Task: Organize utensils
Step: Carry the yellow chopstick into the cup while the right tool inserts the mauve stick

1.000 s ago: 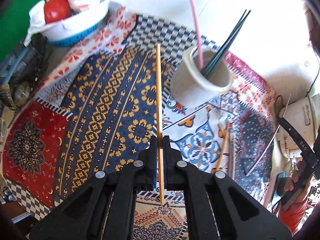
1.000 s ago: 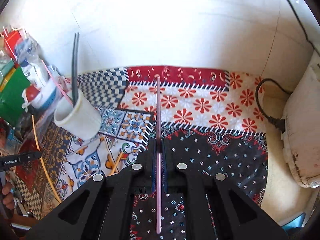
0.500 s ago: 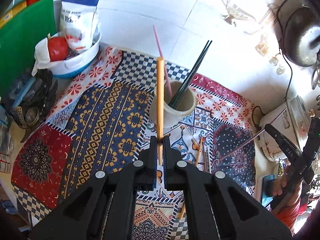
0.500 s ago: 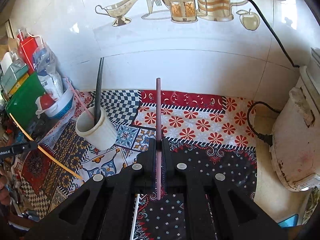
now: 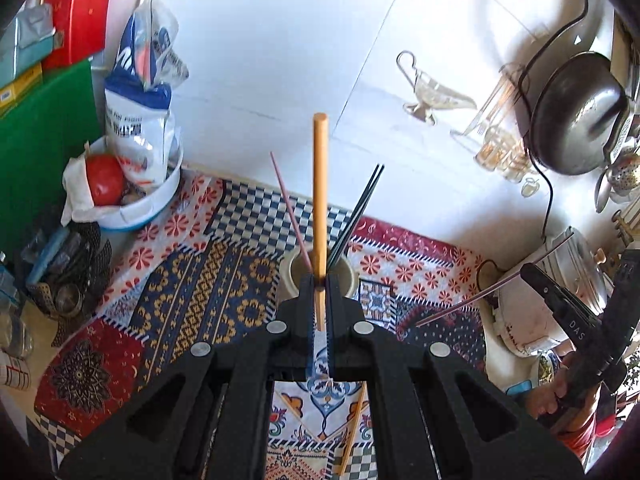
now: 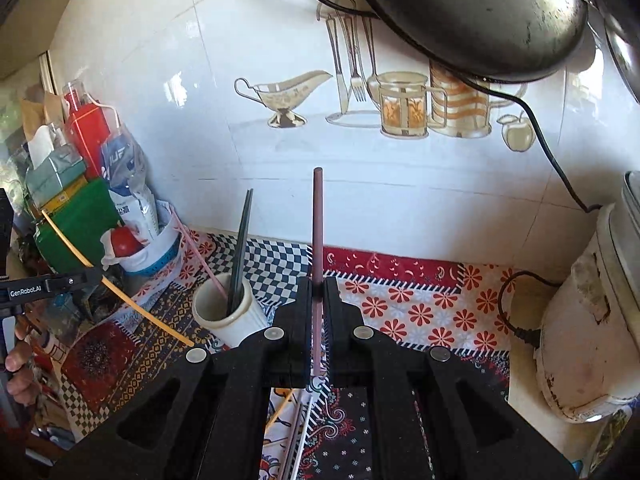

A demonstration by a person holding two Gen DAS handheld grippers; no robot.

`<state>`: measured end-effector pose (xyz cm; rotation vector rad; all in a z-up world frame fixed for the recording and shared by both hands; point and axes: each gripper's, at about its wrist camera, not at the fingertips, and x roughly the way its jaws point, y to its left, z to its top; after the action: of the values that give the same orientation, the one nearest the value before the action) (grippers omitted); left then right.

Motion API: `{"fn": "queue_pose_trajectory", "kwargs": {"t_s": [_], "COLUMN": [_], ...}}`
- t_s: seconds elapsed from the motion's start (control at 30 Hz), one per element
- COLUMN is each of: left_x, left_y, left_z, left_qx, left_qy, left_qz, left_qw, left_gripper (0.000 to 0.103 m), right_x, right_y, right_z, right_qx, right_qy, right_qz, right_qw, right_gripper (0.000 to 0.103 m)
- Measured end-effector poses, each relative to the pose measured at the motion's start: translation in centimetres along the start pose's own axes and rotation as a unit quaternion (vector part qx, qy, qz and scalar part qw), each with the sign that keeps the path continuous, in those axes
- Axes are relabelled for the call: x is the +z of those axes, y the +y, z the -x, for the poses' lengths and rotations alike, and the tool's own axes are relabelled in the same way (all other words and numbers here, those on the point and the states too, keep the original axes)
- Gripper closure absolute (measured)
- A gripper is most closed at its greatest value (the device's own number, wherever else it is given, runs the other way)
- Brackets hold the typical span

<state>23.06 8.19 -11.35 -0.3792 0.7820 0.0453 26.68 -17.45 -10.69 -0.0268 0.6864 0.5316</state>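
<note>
Left gripper [image 5: 319,300]: jaws clamp one orange chopstick [image 5: 320,184], pointing up. Right gripper [image 6: 319,300]: one pink chopstick [image 6: 318,232], likewise. Cup [image 6: 224,312]: two dark, one pink.

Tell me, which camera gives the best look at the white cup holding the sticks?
The right wrist view: the white cup shows its rim, side and inside. In the left wrist view the left gripper hides most of it; only its rim shows.
</note>
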Motion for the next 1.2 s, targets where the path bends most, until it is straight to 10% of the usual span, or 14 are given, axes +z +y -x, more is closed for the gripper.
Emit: {"fn": "queue_pose_trajectory", "kwargs": {"t_s": [0.63,1.2], "left_x": [3.6,2.8], "left_y": [0.4,1.8], "left_z": [-2.8,-10.0], "left_qx": [0.006,0.017], "left_qy": [-0.005,0.071], "left_qz": [-0.017,-0.022], "left_qw": [0.9998,0.9971], "left_gripper": [0.099,0.099], "right_x": [4.7,1.4], "right_y": [7.1,9.2], "right_z": [-2.9,-12.2], "right_qx": [0.087,0.094], "right_qy": [-0.025,0.097], "right_qz": [0.039,0.054], "right_qw": [0.995,0.989], "right_gripper": [0.098,0.098]}}
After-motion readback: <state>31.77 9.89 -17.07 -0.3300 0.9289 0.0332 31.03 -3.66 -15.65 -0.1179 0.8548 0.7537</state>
